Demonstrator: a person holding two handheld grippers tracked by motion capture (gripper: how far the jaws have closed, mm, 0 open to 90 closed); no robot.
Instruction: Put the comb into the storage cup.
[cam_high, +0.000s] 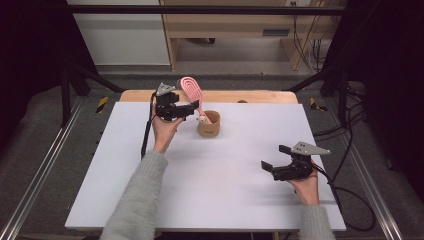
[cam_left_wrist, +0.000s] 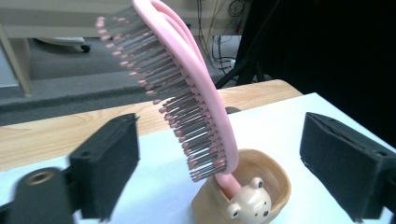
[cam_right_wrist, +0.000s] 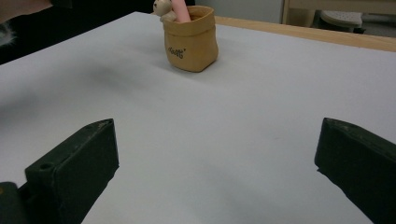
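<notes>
Your left gripper (cam_high: 192, 111) is wide open w/ nothing held; pink brush (cam_left_wrist: 187, 88) stands handle-down in the tan cup (cam_high: 209, 123), leaning between its jaws. Right gripper (cam_high: 274, 159) open too, well apart.

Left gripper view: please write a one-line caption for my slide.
Open left gripper around a pink brush standing handle-down in a tan cup with a small bear figure.
</notes>
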